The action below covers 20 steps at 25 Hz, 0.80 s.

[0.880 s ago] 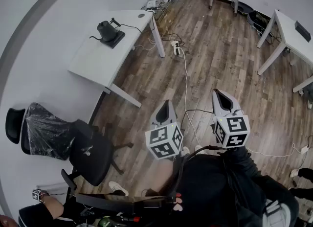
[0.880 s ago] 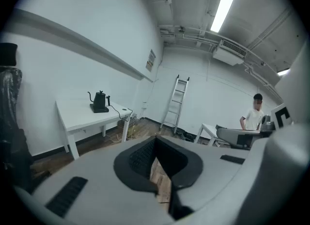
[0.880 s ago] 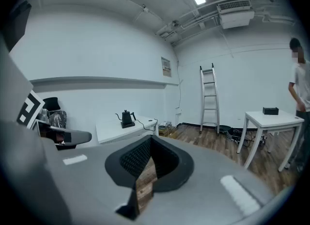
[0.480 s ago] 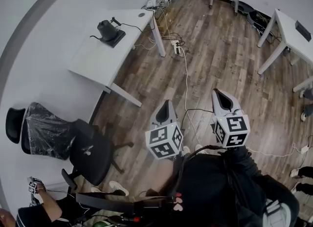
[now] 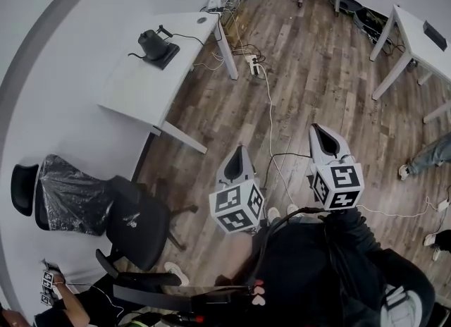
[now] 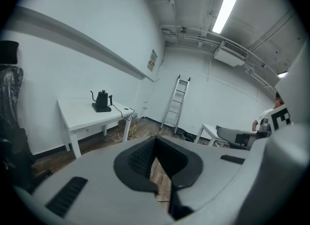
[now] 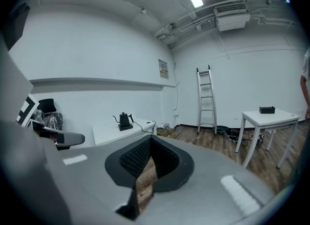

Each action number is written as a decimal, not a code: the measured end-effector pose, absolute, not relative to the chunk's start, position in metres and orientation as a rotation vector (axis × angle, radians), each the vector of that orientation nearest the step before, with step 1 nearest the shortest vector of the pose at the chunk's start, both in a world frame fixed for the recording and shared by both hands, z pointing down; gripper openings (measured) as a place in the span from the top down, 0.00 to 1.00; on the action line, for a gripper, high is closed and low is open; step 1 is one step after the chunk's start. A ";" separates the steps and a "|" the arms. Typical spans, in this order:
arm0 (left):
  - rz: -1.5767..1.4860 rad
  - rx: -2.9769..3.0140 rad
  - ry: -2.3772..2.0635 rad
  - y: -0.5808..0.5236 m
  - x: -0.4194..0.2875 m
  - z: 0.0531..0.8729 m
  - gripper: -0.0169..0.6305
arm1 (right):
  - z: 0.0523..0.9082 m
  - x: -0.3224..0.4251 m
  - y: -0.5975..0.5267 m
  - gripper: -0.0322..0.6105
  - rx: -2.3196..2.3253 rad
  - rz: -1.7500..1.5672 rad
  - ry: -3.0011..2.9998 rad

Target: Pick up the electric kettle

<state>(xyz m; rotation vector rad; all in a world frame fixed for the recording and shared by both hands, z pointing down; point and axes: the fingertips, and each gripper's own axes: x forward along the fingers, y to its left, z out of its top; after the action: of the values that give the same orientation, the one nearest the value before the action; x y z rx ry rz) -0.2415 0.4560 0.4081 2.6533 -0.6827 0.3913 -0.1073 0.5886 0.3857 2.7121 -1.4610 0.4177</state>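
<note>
Both tongs are shut tight w/ nothing in them: left tongs (image 5: 237,152) and right tongs (image 5: 320,132) point out over the wood floor (image 5: 317,86), pads pressed together in each gripper view (left (image 6: 156,144), right (image 7: 151,140)).

Electric kettle (image 5: 151,42) is well apart from me, upright on its black base (image 5: 166,56), by the wall-side edge of the white bench (image 5: 137,82). Same kettle shows small in the left gripper view (image 6: 101,100) and the right gripper view (image 7: 125,120): gooseneck spout to the left, handle to the right. A cord (image 5: 189,36) runs from the base toward the bench's far corner.

So the pickup hasn't started, imo; the step in hand is the approach. To do it well:
- Close the gap first, and watch the power strip (image 5: 255,68) and loose cables on the floor near the bench's far leg.
- Spread one pair of tongs wide before reaching, not at the kettle.
- Come in from the handle side, prob. w/ the right, keeping clear of the thin spout.
- Pinch across the handle, squarely, then lift straight up so the kettle leaves the base cleanly; base + cord should stay on the bench.
- Keep the left free to steady the base if it drags.
</note>
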 end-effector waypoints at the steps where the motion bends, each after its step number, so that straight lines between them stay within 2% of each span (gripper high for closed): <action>1: 0.390 2.651 -0.687 0.452 -0.245 0.409 0.97 | 0.386 -0.108 0.588 0.95 2.719 0.416 -1.452; 10: 0.402 2.613 -0.655 0.438 -0.249 0.439 0.97 | 0.402 -0.103 0.588 0.95 2.780 0.396 -1.342; 15: 0.404 2.607 -0.661 0.421 -0.218 0.445 0.97 | 0.412 -0.071 0.579 0.95 2.786 0.403 -1.316; 20: 0.412 2.615 -0.677 0.391 -0.159 0.443 0.97 | 0.408 -0.007 0.551 0.95 2.798 0.396 -1.320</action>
<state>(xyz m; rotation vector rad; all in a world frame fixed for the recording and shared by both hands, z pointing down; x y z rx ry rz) -0.1592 0.3913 0.4434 2.6146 -0.6765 0.4115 -0.0067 0.5514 0.4083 2.7983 -1.3205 0.3959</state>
